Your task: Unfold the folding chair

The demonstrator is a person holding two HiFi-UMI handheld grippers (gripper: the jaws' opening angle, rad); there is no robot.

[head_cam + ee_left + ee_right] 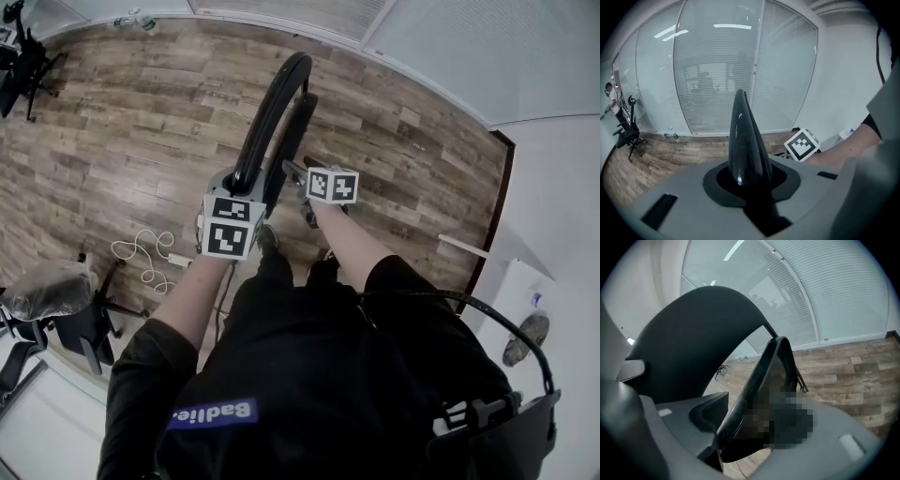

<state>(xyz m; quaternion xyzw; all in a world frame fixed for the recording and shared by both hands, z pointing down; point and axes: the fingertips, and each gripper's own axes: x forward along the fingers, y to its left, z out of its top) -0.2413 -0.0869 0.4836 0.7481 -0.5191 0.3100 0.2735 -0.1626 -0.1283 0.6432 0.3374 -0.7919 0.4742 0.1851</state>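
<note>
A black folding chair (272,103) stands folded and upright on the wood floor in front of me. My left gripper (246,185) is shut on the top edge of its backrest, and that glossy black edge (743,140) runs up between the grey jaws of the left gripper (746,183). My right gripper (294,172) is at the chair's other panel, just right of the left one. In the right gripper view the seat's dark rim (759,380) lies between the widely parted jaws of the right gripper (754,430), with a gap beside it. The curved backrest (693,343) rises at the left.
Office chairs stand at the left (66,314) and far left (23,61). A white cable (145,253) lies on the floor near my left arm. Glass walls with blinds (717,70) close off the room, with bottles (131,21) at their foot. A person (609,96) stands far off.
</note>
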